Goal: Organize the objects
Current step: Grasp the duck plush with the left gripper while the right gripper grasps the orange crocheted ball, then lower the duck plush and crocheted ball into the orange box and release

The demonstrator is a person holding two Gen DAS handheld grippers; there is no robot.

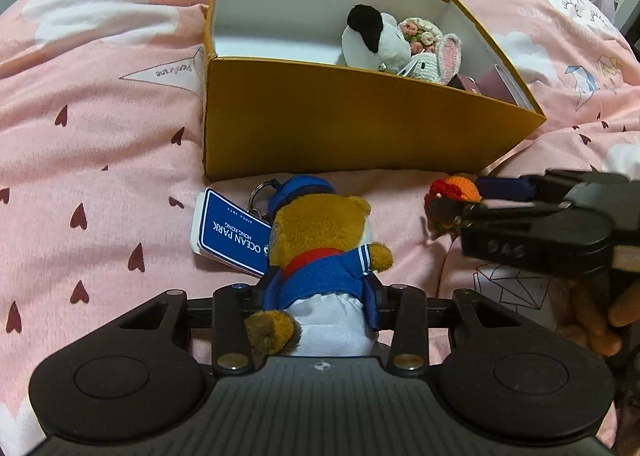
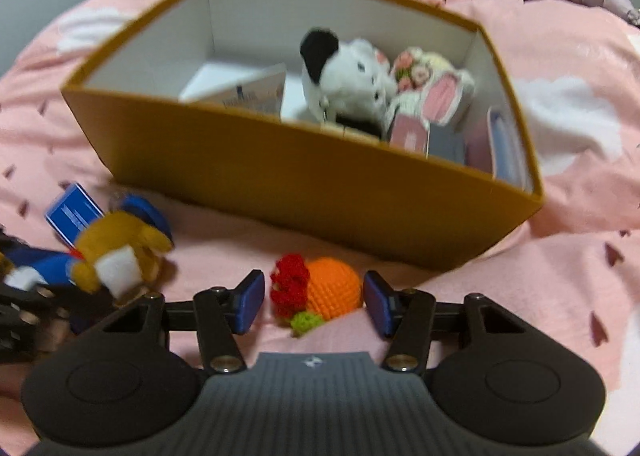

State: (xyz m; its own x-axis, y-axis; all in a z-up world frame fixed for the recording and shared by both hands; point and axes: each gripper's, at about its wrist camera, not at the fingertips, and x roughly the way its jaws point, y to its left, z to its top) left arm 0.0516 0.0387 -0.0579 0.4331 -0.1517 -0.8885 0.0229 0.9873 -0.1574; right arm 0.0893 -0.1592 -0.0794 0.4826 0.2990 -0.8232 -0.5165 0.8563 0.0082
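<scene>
box wall ahead, left half open

your right wrist view is smeared, so the print on the white carton in the yellow box is unreadable. your left gripper's fingertips hide behind the bear plush. the box's near wall covers the small boxes' lower parts.
</scene>
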